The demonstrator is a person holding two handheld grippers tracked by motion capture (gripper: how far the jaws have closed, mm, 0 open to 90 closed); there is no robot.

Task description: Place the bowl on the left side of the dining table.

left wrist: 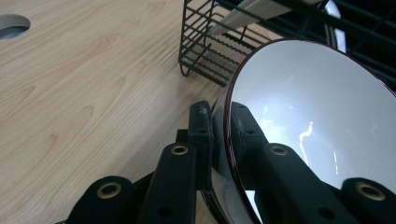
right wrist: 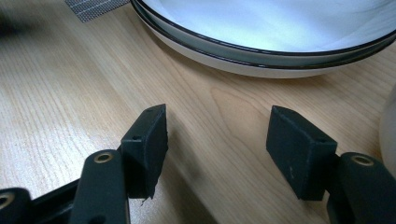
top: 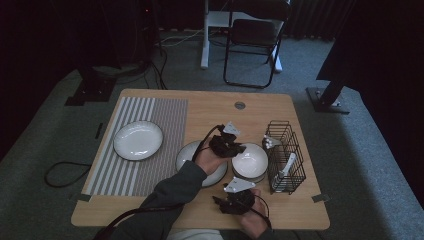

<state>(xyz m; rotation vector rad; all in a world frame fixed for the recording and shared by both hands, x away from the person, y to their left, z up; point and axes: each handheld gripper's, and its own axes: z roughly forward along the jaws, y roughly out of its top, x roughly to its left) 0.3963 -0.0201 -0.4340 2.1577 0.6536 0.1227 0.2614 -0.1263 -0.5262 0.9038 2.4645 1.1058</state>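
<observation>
Bowl point(left wrist: 317, 116) rim is pinched by the left tool point(left wrist: 219, 121), centre frame.
Right tool point(right wrist: 217, 135) is held open, empty; a level lift is advised.

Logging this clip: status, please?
Left tool shut on bowl rim. Right tool open over bare table. Wire rack close beside bowl.

The white bowl point(top: 249, 161) with a thin dark rim sits on the wooden surface point(top: 210, 107), just beside the black wire basket point(top: 286, 155) on one side and a white plate point(top: 192, 155) on the other. In the left gripper view its glossy inside point(left wrist: 317, 116) catches the light, and its rim is pinched between two black fingers point(left wrist: 201, 135)
</observation>
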